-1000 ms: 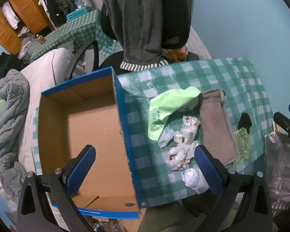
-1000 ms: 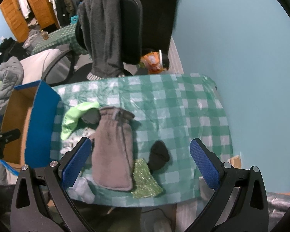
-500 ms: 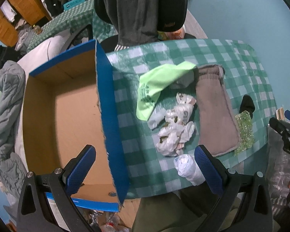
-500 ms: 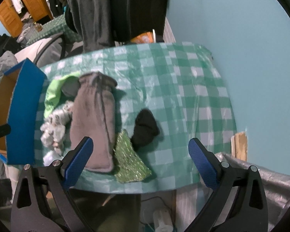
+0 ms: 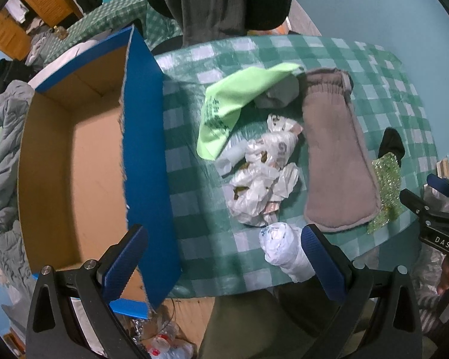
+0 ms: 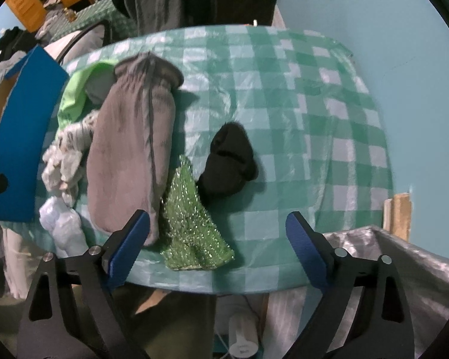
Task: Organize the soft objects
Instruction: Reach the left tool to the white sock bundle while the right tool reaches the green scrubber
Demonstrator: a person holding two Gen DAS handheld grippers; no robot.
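Observation:
Soft things lie on a green checked table (image 5: pixel 194 209): a green cloth (image 5: pixel 233 101), crumpled white plastic bags (image 5: pixel 263 176), a white rolled bundle (image 5: pixel 284 248), a long grey mitten (image 5: pixel 335 155) (image 6: pixel 131 155), a sparkly green piece (image 6: pixel 191 224) and a black sock (image 6: pixel 230 161). An empty blue cardboard box (image 5: pixel 74 155) stands at the table's left. My left gripper (image 5: pixel 221 263) is open above the table's near edge, its right finger by the white bundle. My right gripper (image 6: pixel 218 248) is open above the sparkly green piece.
A chair draped with dark clothing (image 5: pixel 224 0) stands behind the table. A blue wall (image 6: pixel 389 30) is on the right. A silver-lined bin (image 6: pixel 404 269) sits at the lower right. A bed with grey bedding (image 5: pixel 0 164) lies left of the box.
Both grippers have moved forward and down toward the table. The objects look larger. Nothing has been grasped; both grippers stay open.

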